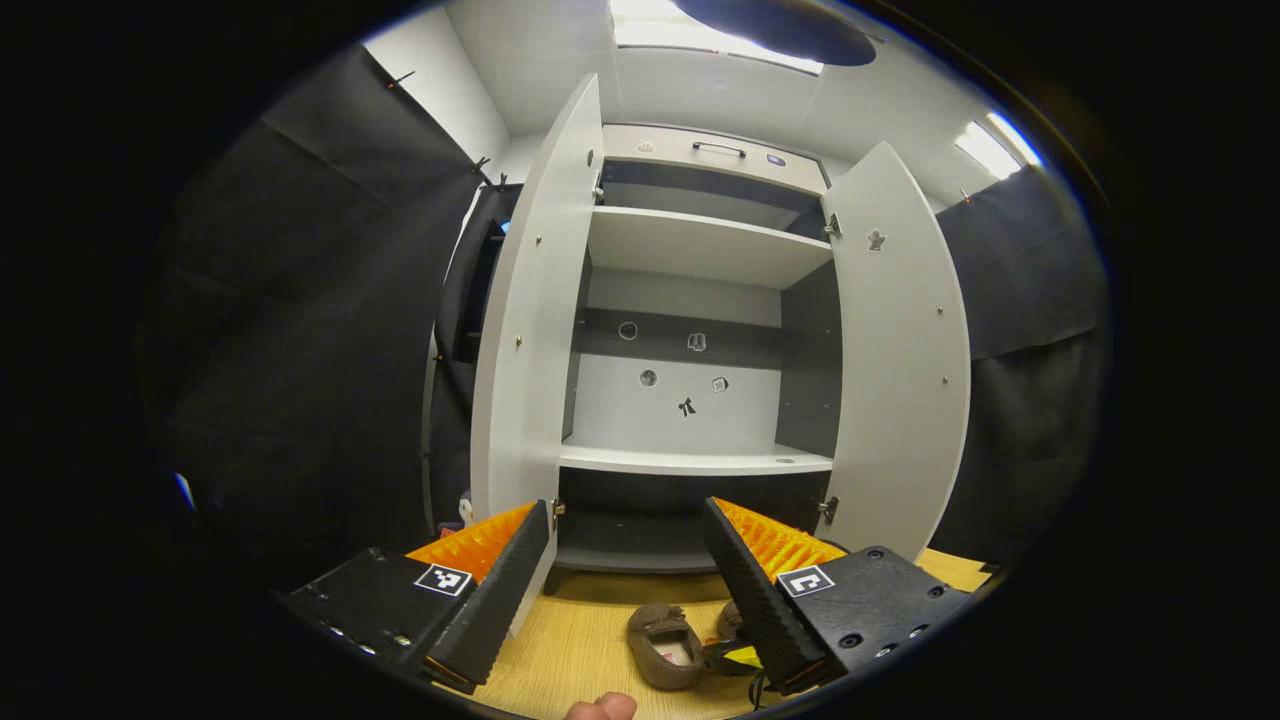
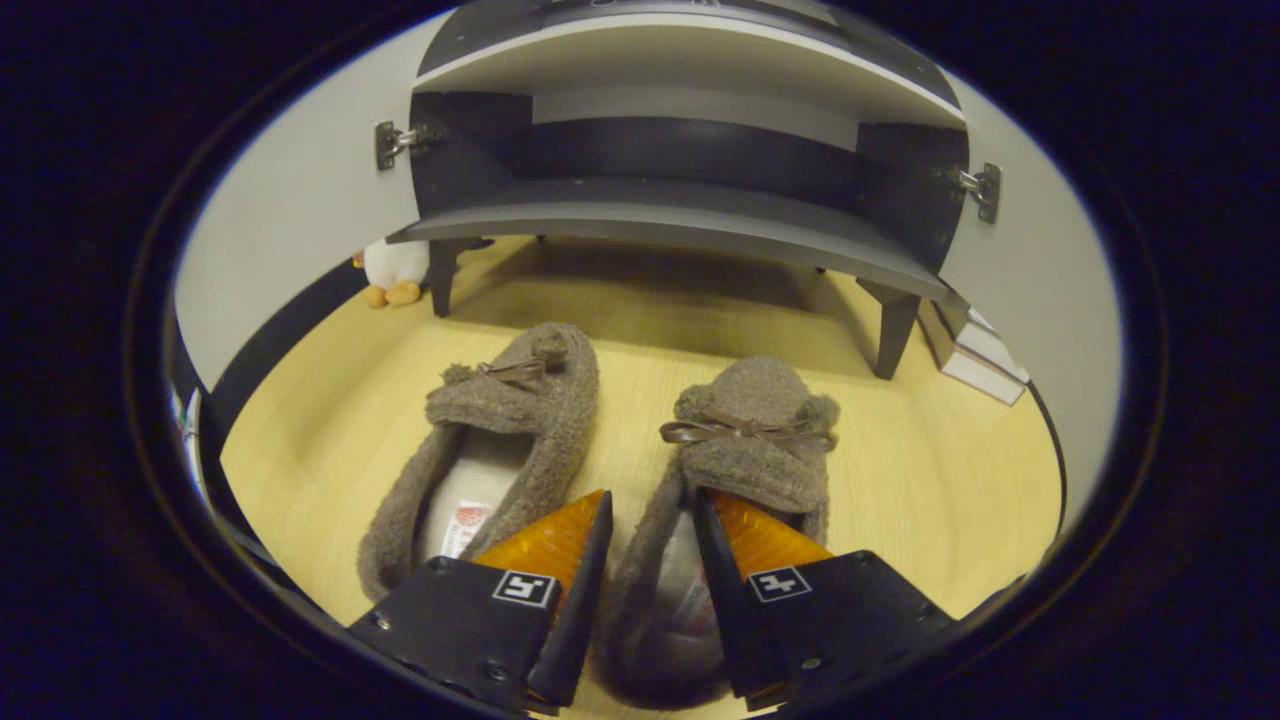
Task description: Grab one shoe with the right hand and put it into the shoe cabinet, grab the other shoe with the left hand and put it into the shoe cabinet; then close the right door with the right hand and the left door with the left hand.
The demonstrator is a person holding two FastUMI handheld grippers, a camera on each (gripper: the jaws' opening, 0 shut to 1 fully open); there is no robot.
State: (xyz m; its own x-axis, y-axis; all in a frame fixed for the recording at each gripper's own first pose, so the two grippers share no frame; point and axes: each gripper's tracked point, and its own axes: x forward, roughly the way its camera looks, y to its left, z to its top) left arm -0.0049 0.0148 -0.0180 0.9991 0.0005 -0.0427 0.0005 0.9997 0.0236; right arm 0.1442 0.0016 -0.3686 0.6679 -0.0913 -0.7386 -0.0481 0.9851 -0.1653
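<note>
Two fuzzy brown slippers lie side by side on the wooden floor in front of the cabinet. In the right gripper view my right gripper (image 2: 652,510) is down on the right-hand slipper (image 2: 755,430). One finger is inside it and the other is in the gap beside the left-hand slipper (image 2: 500,420), and they pinch its side wall. The slipper still rests flat. In the left gripper view my left gripper (image 1: 627,520) hangs wide open and holds nothing, high above the slippers (image 1: 665,645), facing the shoe cabinet (image 1: 690,460). The cabinet's left door (image 1: 535,330) and right door (image 1: 900,350) both stand open.
The cabinet's low bottom shelf (image 2: 680,215) stands on short legs just beyond the slippers. A plush toy (image 2: 395,270) sits by the left leg and white flat boxes (image 2: 970,355) lie behind the right door. A person's fingertip (image 1: 600,707) shows at the bottom edge.
</note>
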